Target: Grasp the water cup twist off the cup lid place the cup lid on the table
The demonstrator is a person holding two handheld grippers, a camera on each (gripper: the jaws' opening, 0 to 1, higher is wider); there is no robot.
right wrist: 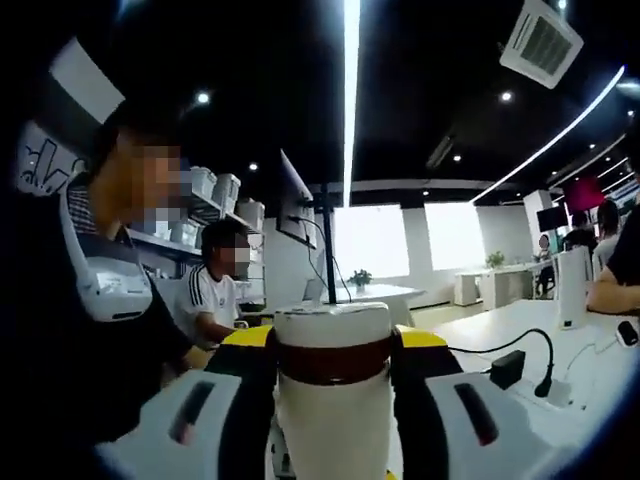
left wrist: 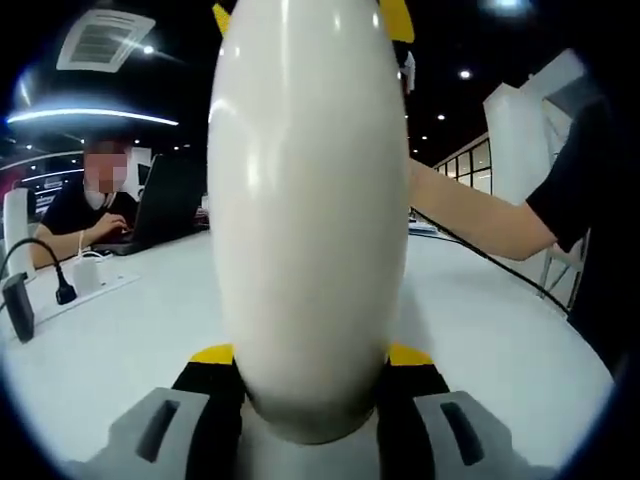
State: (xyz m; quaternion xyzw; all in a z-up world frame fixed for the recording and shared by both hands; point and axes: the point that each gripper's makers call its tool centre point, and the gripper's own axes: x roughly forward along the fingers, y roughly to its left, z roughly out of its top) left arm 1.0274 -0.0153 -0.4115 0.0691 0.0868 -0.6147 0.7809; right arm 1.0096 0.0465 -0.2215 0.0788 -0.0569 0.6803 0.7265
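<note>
No readable text or labels.

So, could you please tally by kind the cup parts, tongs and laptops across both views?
Glossy white water cup: 1
White cup lid with brown band: 1
Yellow-and-black tongs: 2, left tongs and right tongs
Open black laptop: 1
Total: 5

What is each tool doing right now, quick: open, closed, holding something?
Left tool: closed on the white water cup.
Right tool: closed on the cup lid, at its brown band.
</note>
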